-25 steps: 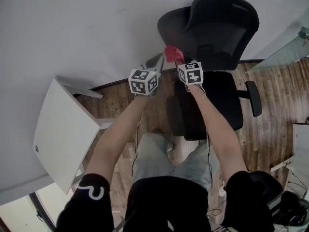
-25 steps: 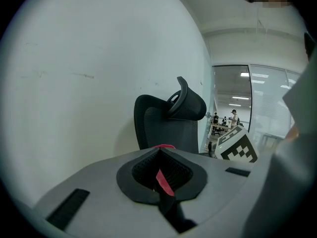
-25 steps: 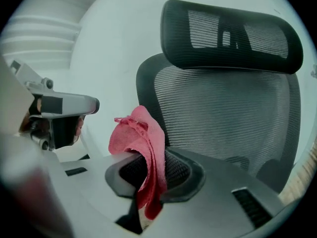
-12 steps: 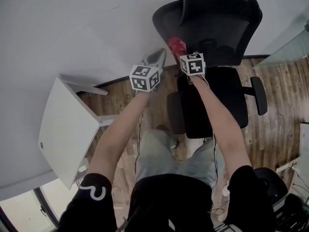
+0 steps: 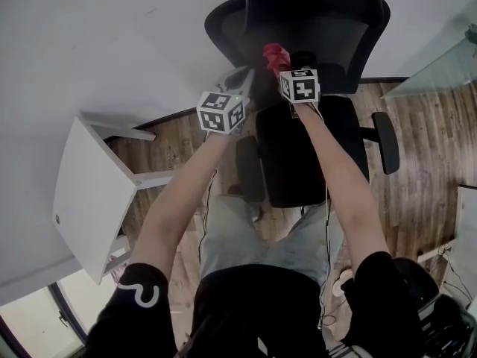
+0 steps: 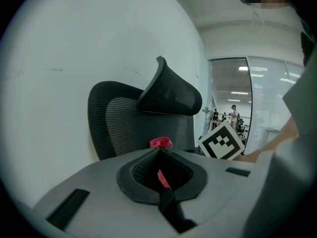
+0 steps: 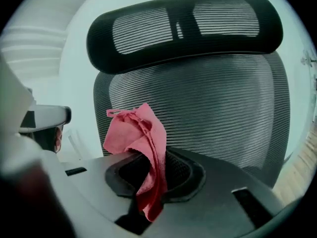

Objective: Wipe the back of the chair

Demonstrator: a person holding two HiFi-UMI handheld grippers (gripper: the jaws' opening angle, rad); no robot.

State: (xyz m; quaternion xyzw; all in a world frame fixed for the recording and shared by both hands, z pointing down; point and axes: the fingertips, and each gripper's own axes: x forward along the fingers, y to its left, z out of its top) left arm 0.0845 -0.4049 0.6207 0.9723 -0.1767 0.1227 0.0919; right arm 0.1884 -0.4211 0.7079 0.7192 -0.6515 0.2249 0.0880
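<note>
Chair back point(image 7: 208, 113) – black mesh, upright, filling most of the right gripper view, with the headrest point(image 7: 183, 26) across the top. It stands close against the white wall point(image 5: 112, 36).

Red cloth point(image 7: 141, 133) – bunched in front of the chair back's lower left, just short of the mesh; contact can't be confirmed. Your right gripper point(image 7: 151, 175) has its jaws clamped on the cloth. One fold stands up above the jaws and a tail hangs down through the slit.

Your left gripper point(image 6: 161, 170) sits to the left of the chair back, beside its outer edge, apart from the cloth. Its jaws are drawn together to a slit. A thin red strip shows in that slit; what it is can't be told.

From the head view, both your forearms reach toward the chair back, with the right one over the seat point(image 5: 298, 155). The armrest point(image 5: 386, 142) is to the right of the chair back, and the white table point(image 5: 86, 192) is well to its left on the wood floor point(image 5: 425, 148).
</note>
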